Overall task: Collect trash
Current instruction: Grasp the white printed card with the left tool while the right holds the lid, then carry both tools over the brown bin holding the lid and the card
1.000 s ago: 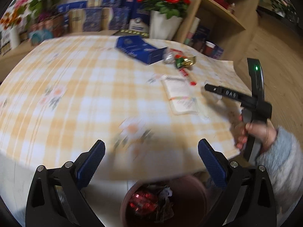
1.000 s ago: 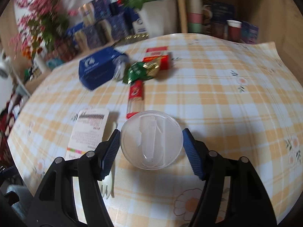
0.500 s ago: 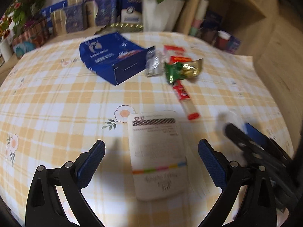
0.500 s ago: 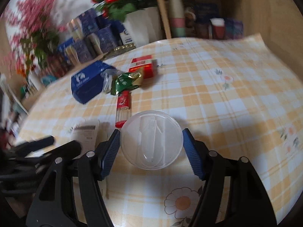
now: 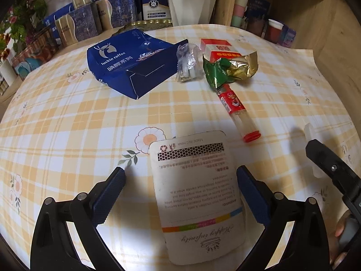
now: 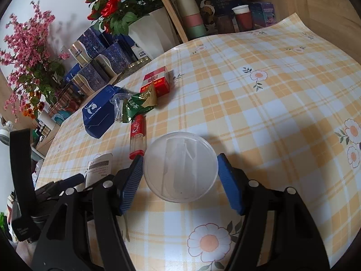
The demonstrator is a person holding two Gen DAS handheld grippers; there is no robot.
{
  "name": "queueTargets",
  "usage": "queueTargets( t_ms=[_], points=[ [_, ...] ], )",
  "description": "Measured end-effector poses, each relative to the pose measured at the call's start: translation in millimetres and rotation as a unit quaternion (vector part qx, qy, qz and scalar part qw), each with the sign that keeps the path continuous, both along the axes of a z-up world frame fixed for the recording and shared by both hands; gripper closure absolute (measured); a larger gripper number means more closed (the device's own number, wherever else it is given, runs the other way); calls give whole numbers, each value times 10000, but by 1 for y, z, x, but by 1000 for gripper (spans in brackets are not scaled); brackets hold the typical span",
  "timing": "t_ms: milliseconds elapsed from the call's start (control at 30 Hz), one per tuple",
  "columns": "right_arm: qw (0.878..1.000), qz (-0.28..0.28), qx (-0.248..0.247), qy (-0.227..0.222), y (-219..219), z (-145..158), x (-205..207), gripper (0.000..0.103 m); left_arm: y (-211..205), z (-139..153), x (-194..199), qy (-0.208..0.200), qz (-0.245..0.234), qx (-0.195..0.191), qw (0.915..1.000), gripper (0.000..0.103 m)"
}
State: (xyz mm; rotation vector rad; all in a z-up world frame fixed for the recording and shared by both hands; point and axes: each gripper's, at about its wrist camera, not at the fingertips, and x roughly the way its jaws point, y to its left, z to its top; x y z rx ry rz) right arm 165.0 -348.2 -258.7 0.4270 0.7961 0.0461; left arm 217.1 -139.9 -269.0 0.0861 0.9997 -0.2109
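A white flat pouch point(image 5: 196, 192) with printed text lies on the checked tablecloth point(image 5: 67, 124). My left gripper point(image 5: 180, 194) stands open around it, the right pad close to its edge and the left pad apart. My right gripper point(image 6: 180, 180) is shut on a clear round plastic lid point(image 6: 180, 164), held just above the cloth. One of its black fingers point(image 5: 325, 160) shows at the right of the left wrist view. Farther back lie a red-capped tube point(image 5: 237, 110), a green and gold packet point(image 5: 227, 70), a red box point(image 5: 216, 47), a crumpled clear wrapper point(image 5: 187, 63) and a blue coffee box point(image 5: 126, 67).
Blue and gold gift boxes point(image 5: 85, 22) and a white flower pot point(image 5: 191, 0) line the table's far side. A wooden shelf with cups point(image 6: 191, 11) stands at the back right. A person's hand point(image 5: 343, 232) grips the right tool's handle.
My left gripper has moved from the table's edge above a brown bin to over the white pouch; the bin has left the view. The right gripper rolled a little, lid still held.
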Motion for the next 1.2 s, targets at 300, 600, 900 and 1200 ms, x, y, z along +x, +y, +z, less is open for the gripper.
queueTargets(
  t_ms=[300, 600, 900, 1200],
  points=[
    [9993, 196, -315, -85, 12, 5, 0, 36, 22, 28, -14, -122, -317, -491, 9982, 39],
    [9964, 375, -761, -74, 26, 17, -4, 36, 76, 69, -65, -255, -400, -889, 9949, 39],
    [9941, 840, -520, -438, 54, 61, -87, 36, 123, 93, -140, -351, -500, -1381, 9885, 39],
    [9881, 1469, -440, -80, 104, 38, -178, 36, 150, 86, -219, -374, -616, -1634, 9839, 39]
  ],
)
